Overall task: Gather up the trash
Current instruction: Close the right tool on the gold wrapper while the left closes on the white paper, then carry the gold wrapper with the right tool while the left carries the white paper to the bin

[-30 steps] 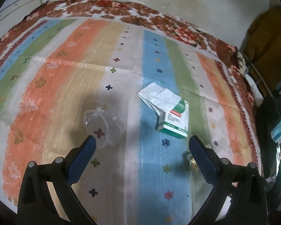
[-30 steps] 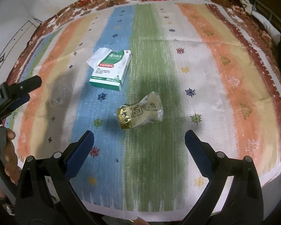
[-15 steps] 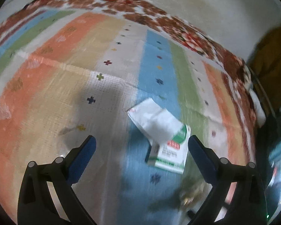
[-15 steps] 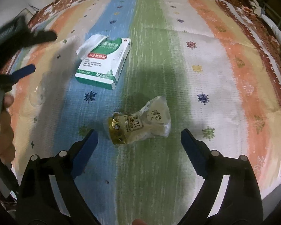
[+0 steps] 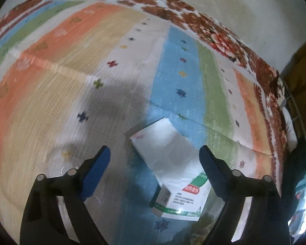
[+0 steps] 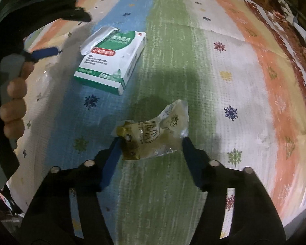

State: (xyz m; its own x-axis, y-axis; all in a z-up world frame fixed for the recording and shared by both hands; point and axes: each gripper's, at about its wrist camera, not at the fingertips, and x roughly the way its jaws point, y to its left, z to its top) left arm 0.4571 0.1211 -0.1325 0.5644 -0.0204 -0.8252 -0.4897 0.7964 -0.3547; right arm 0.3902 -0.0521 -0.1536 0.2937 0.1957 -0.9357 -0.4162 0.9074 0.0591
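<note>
A crumpled clear and gold snack wrapper lies on the green stripe of the striped cloth. My right gripper straddles it, jaws closing, with the blue pads level with the wrapper's two ends and not squeezing it. A green and white carton with its white flap open lies between the fingers of my left gripper. Its jaws are closing and stand wide, clear of the flap. The carton also shows beyond the wrapper in the right wrist view.
A clear plastic cup lies on the cloth, mostly hidden behind the left finger. A person's hand holds the left gripper at the left edge. A floral border rims the cloth, and a dark gap with clutter lies past the right edge.
Both grippers have dropped closer to the cloth. The left one swung right from the cup to over the carton. The right one's jaws have narrowed around the wrapper.
</note>
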